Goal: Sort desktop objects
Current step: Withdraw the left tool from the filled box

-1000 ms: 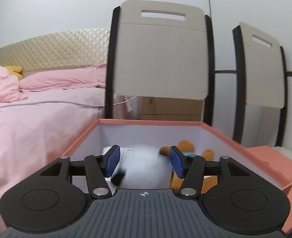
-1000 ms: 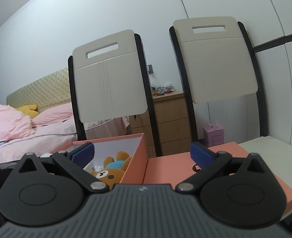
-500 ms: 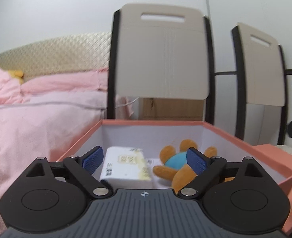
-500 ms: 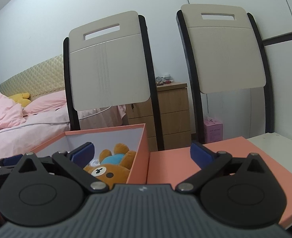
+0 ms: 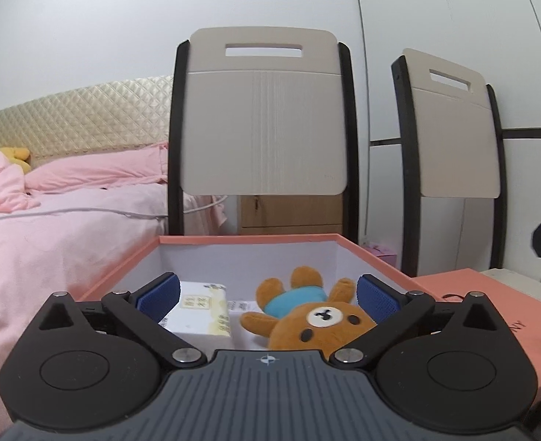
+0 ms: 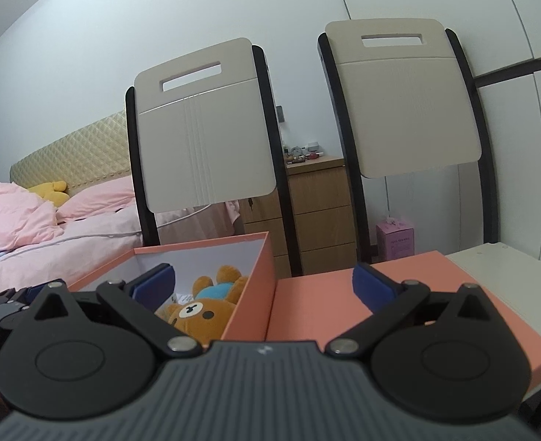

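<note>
An open salmon-pink box (image 5: 248, 238) with a white inside stands in front of me. In it lie a white tissue pack (image 5: 198, 310) on the left and a brown plush bear (image 5: 307, 314) in a blue shirt on the right. My left gripper (image 5: 268, 296) is open and empty just above the box's near side. In the right wrist view the box (image 6: 253, 279) and the bear (image 6: 206, 308) are at the left. My right gripper (image 6: 263, 284) is open and empty over the box's right wall and the flat pink lid (image 6: 399, 301).
Two beige chair backs (image 5: 264, 117) (image 5: 454, 128) stand behind the white table (image 6: 520, 275). A bed with pink bedding (image 5: 49, 220) is at the left. A wooden drawer unit (image 6: 318, 213) and a small pink box (image 6: 395, 237) are behind the chairs.
My left gripper has opened, let the tissue pack drop into the box and pulled back. The right gripper has shifted a little and stays open.
</note>
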### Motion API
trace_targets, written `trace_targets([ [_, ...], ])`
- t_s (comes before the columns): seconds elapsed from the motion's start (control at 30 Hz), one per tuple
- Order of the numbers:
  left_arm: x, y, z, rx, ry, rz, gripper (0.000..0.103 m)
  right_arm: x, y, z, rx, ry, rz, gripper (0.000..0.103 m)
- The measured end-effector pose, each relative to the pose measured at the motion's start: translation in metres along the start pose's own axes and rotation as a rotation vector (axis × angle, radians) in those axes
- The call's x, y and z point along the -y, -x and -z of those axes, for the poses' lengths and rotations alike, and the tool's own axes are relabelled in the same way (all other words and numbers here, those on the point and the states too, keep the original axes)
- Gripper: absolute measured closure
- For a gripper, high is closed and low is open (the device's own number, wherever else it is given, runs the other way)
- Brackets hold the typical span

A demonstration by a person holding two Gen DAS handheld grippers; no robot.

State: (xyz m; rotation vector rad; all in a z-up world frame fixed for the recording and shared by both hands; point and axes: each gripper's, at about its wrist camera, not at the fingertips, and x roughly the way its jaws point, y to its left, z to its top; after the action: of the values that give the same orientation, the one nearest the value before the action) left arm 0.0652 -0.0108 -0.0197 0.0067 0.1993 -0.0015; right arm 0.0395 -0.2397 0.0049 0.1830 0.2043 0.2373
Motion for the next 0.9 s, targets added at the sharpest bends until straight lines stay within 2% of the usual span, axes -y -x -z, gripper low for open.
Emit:
trace_targets([
  [0.2,0.013,0.003,0.007,-0.016,0.007,0.021,0.0,0.011,0.034,0.002,0.042,0.042,0.062,0.0],
  [0.33,0.018,0.0,0.013,-0.042,0.02,0.031,0.0,0.023,0.045,0.008,0.08,0.051,0.067,0.0],
  [0.6,0.024,0.0,0.02,-0.034,0.012,0.012,0.0,0.041,0.042,0.02,0.099,0.016,0.03,0.0],
  [0.9,0.028,0.007,0.024,0.026,-0.024,-0.022,0.0,0.05,0.028,0.031,0.126,-0.01,0.022,0.0],
])
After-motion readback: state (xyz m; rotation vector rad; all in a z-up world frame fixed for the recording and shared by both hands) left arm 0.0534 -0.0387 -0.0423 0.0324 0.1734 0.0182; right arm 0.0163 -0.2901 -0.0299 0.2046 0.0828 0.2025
